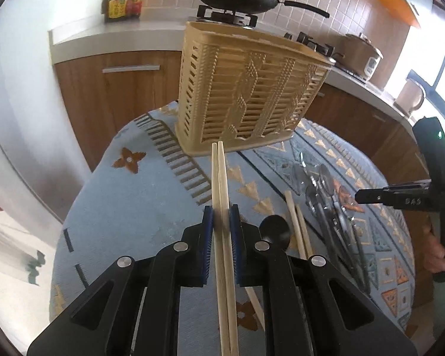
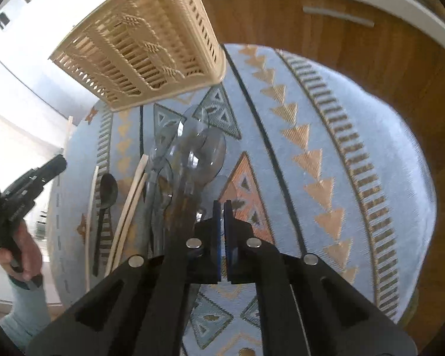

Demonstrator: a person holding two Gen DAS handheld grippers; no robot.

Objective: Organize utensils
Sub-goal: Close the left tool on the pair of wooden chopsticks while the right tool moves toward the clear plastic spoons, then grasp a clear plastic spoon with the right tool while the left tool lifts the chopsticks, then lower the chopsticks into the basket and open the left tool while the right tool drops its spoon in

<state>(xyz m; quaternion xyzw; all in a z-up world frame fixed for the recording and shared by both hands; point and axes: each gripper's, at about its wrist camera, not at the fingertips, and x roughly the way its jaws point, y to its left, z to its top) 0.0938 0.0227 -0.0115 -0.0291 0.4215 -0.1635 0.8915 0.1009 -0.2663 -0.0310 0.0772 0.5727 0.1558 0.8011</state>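
From the left wrist view, the left gripper has its jaws clamped on a pair of wooden chopsticks, their tips pointing at the foot of the beige slatted utensil basket standing on the cloth-covered bench. The step in hand looks like carrying them over – next they need lifting above the basket's rim and lowering inside. Loose chopsticks, a black spoon and clear plastic spoons still lie to the right. From the right wrist view, the right gripper has its jaws drawn together, seemingly on nothing, just beside the clear spoons – the pile crowds any clean pick there.
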